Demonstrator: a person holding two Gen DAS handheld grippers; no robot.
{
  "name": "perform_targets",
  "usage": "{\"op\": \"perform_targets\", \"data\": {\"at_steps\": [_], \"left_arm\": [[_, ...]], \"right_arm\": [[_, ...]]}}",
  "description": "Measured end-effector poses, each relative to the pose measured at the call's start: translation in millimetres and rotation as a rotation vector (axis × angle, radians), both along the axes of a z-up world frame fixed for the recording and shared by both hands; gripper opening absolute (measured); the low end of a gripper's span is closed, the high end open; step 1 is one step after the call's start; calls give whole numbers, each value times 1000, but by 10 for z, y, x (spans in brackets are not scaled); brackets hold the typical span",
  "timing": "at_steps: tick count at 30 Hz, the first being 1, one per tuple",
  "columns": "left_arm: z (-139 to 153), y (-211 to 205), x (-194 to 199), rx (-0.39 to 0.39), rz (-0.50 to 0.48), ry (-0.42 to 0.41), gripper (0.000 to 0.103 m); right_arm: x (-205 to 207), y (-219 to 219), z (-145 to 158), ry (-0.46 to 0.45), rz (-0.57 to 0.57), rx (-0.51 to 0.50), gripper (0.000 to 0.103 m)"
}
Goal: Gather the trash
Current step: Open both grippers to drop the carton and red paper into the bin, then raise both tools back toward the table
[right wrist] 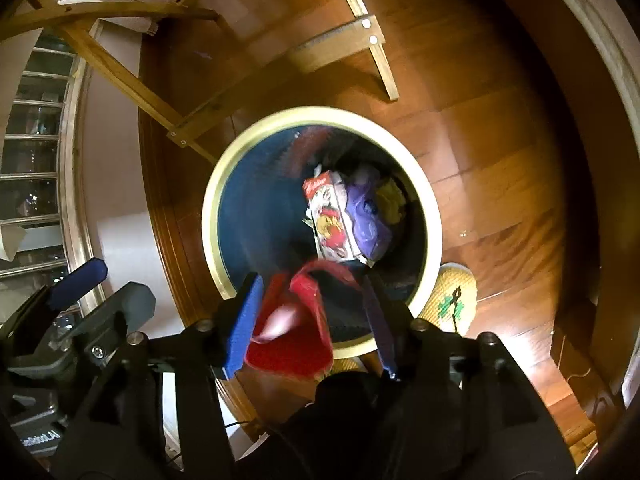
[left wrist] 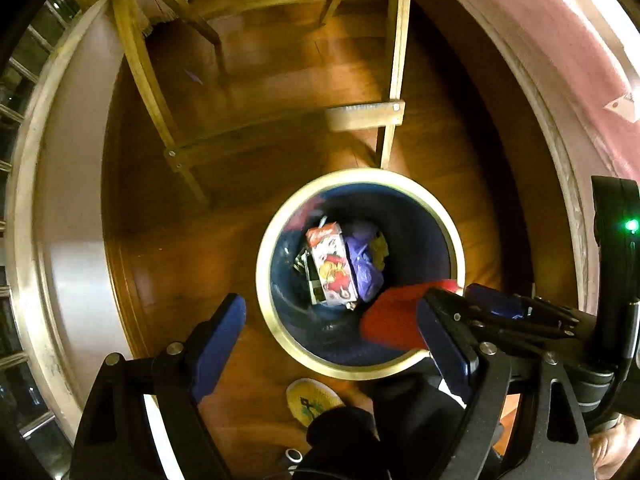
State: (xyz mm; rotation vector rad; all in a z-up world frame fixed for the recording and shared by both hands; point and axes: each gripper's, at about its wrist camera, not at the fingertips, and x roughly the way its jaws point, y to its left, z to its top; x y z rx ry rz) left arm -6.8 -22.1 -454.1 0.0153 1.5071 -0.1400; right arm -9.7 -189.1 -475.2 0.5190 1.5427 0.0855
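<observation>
Both hand-held grippers are hanging over a round bin [left wrist: 262, 280] with a pale rim, standing on the wooden floor [left wrist: 280, 80] beside the legs of a wooden chair [left wrist: 140, 64]. The left hand-held gripper [left wrist: 332, 344] is pointing down with its blue pads spread wide and nothing between them. The right hand-held gripper [right wrist: 312, 320] is released too, its jaws apart; a blurred red wrapper [right wrist: 296, 320] is sitting between the pads above the bin's near rim, and I cannot tell whether it is touching either pad. Down in the bin are lying a printed carton [left wrist: 332, 268] and a purple bag [left wrist: 364, 264]. A yellow slipper [right wrist: 452, 300] is resting just beside the bin.
</observation>
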Motion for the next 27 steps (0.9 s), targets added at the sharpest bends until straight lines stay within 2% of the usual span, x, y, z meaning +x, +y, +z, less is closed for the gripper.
{"op": "perform_targets", "data": {"at_steps": [4, 10, 15, 18, 25, 27], "left_arm": [[334, 74, -38, 6, 17, -35, 88], [1032, 184, -50, -4, 39, -89, 88], [1832, 274, -45, -12, 50, -155, 88], [2409, 322, -83, -17, 36, -208, 88], [3540, 400, -195, -12, -11, -347, 88], [3855, 424, -224, -9, -35, -389, 88]], "right_arm": [[55, 8, 238, -21, -3, -4, 54], [129, 32, 859, -70, 9, -24, 56], [107, 35, 1574, -104, 17, -42, 56], [50, 49, 2067, -135, 14, -45, 56], [-106, 123, 3217, -247, 23, -44, 56], [-120, 145, 3466, -280, 21, -48, 56]]}}
